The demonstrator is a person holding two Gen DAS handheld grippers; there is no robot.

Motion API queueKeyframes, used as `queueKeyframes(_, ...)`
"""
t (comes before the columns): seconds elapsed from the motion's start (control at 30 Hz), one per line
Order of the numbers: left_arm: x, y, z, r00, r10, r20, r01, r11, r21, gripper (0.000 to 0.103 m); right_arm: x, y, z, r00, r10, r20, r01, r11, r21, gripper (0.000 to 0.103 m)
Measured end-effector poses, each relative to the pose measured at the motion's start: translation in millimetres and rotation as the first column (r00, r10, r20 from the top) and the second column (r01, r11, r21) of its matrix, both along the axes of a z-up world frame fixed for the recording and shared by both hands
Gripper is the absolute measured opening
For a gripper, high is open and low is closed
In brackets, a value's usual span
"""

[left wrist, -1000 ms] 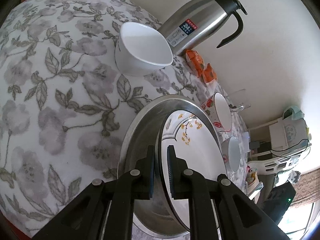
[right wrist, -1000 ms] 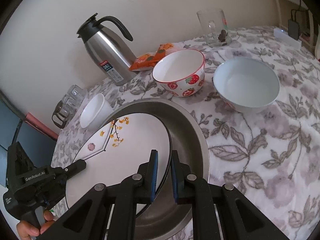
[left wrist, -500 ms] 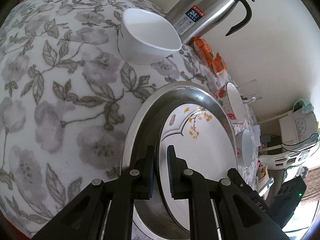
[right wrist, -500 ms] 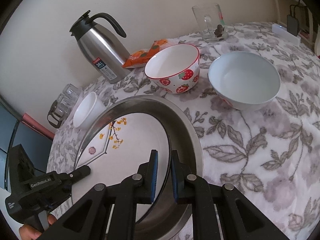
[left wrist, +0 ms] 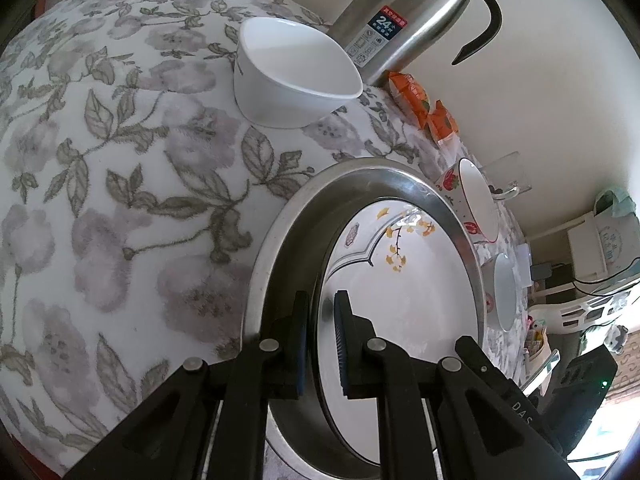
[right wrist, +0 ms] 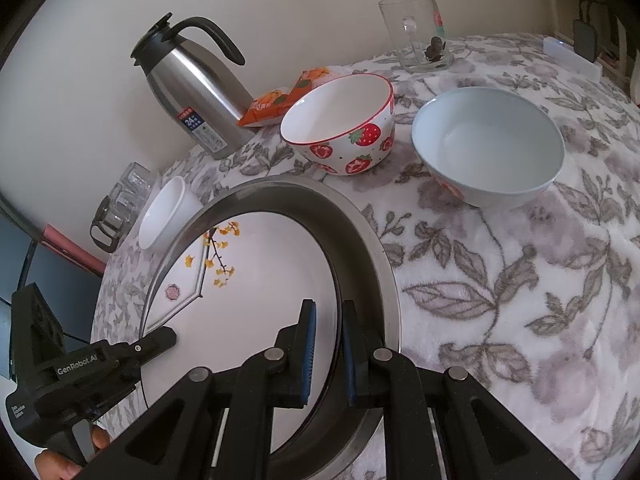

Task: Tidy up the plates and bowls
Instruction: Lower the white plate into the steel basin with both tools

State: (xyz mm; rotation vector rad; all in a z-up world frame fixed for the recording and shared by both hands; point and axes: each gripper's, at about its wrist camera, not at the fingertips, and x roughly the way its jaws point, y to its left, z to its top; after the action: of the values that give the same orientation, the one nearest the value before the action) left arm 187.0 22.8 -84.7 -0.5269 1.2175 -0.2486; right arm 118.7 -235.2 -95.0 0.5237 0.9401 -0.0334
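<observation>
While both hand-held grippers (left wrist: 320, 340) (right wrist: 329, 352) pinch its rim, plate (right wrist: 256, 280) sits in basin (right wrist: 360, 240)

A lived-in home dining spot: a round table (right wrist: 520, 280) under a plush floral cloth stands against a plain cream wall (right wrist: 280, 0) across the top of the frame, with a steel thermos jug (right wrist: 192, 92), snack packets (right wrist: 276, 104), a glass mug (right wrist: 416, 32) and strawberry bowl (right wrist: 340, 128).

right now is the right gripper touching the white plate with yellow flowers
Touching. In the right wrist view the right gripper has its jaws closed on the rim of the white plate with yellow flowers, one pad on each face.
</observation>
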Motion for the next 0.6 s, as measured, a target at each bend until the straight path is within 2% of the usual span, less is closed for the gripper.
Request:
queueKeyframes(0.4,0,-1,1,0.999,-0.004,-0.036,0.006,0.999,0.032,0.012,2,2,0,1.000,-0.007,0.004,0.007,0.999,-0.035,0.013)
queueKeyframes(0.5,-1,-4,1,0.999,-0.015,-0.028,0.016,0.998,0.061,0.012,4,3,0,1.000,-0.012,0.007,0.012,0.999,-0.041,0.013)
queueKeyframes(0.6,0,-11,3,0.999,-0.034,-0.004,0.035,0.992,0.125,0.012,6,3,-1,1.000,-0.008,0.005,0.008,0.999,-0.048,0.013)
